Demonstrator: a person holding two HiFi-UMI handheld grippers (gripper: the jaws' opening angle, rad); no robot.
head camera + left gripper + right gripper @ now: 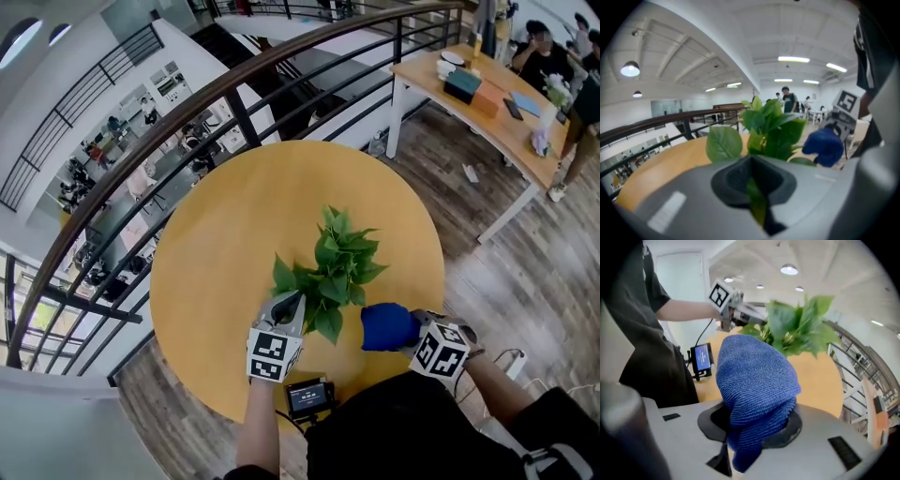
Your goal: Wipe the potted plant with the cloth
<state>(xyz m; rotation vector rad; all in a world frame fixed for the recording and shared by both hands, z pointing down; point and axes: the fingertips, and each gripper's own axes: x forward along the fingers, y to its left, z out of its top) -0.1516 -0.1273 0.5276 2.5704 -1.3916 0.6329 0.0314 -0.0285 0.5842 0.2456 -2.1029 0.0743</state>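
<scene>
Head view shows the potted plant (335,265) standing near the middle of a round wooden table (211,262), with both grippers at the edge of the foliage nearest the person; the pot itself is hidden under the leaves. The left gripper (292,304) has its jaws pressed together on one leaf (757,202) at the lower left of the plant. In the left gripper view a strip of green runs down the seam between the closed jaws, so the leaf is pinched and held out from the rest. The right gripper (411,334) has its jaws clamped on the cloth (387,326), a blue knitted piece bunched into a rounded wad that stands out past the jaw tips. In the right gripper view the wad fills the centre with the foliage behind it. In the head view the cloth lies just beside the lowest leaves, to their right; contact cannot be confirmed from any view. Judged status: the cloth is in hand and a leaf is steadied for wiping, so preparation is done. The wiping stroke on this leaf appears not yet made. Whether the other leaves have been wiped cannot be told, as no leaf shows a visible difference.
</scene>
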